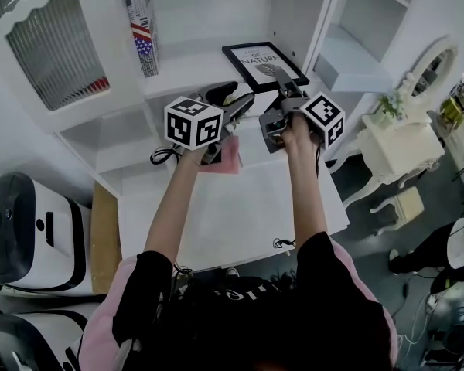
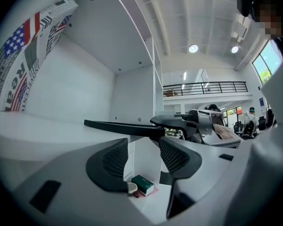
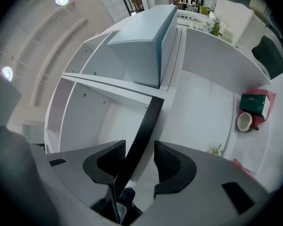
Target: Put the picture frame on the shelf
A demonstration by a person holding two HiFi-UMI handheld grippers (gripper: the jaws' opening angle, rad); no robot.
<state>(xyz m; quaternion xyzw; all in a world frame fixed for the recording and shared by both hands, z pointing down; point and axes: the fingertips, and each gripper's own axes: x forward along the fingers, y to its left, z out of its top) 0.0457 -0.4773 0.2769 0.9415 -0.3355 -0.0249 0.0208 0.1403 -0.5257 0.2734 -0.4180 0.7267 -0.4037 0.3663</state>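
From the head view, the picture frame (image 1: 264,66) sits on the white shelf (image 1: 187,74) with its face turned up toward me. It has a slim black border and a white sheet inside with the word NATURE over a grey leaf. My left gripper (image 1: 240,99) reaches in at its near left corner and my right gripper (image 1: 283,91) at its near edge.

In the left gripper view, my left gripper (image 2: 144,157) is spread wide with nothing between the pads. The frame (image 2: 119,127) shows edge-on as a thin black bar above them, low over the shelf board (image 2: 42,131).

In the right gripper view, my right gripper (image 3: 139,158) is also spread. The frame's black edge (image 3: 147,124) runs up through the gap, close to the left pad and clear of the right one, so it isn't pinched.
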